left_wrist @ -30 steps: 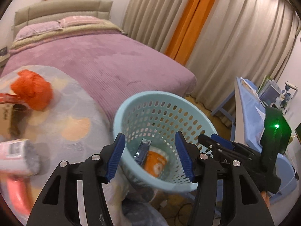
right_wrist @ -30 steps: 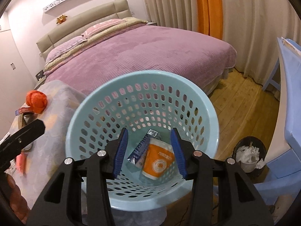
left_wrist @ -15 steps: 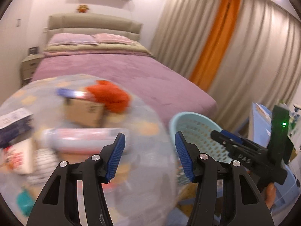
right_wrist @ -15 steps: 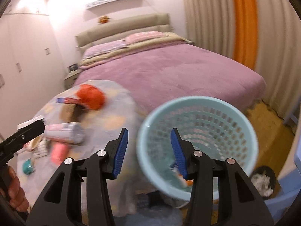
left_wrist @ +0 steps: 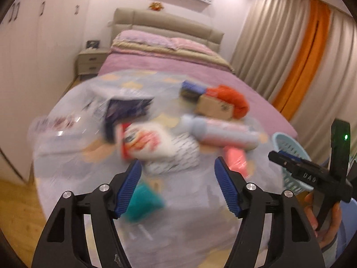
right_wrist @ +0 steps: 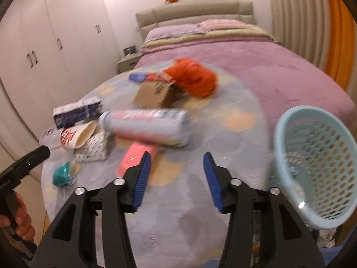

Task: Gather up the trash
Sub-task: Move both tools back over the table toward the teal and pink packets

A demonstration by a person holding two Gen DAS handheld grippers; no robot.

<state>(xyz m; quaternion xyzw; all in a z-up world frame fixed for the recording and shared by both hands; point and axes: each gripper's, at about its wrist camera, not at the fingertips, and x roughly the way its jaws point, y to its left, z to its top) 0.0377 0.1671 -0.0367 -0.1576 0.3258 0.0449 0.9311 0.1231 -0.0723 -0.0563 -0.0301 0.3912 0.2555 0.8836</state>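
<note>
perforated plastic basket (right_wrist: 312, 167); plain cardboard box (right_wrist: 154, 95); plush cloth bedspread (right_wrist: 279, 67); ribbed gripper pads (right_wrist: 142, 176)

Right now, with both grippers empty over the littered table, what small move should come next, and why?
Probably ease the right gripper, whose jaws have just been opening with nothing between them, down onto the pink packet: it lies closest ahead, and the blue basket waits alongside.

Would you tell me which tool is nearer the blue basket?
Right. The right tool sits beside the basket; the left tool is farther, over the table's other side.

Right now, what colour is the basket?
Light blue basket with perforated sides; clearest in the right wrist view.
</note>
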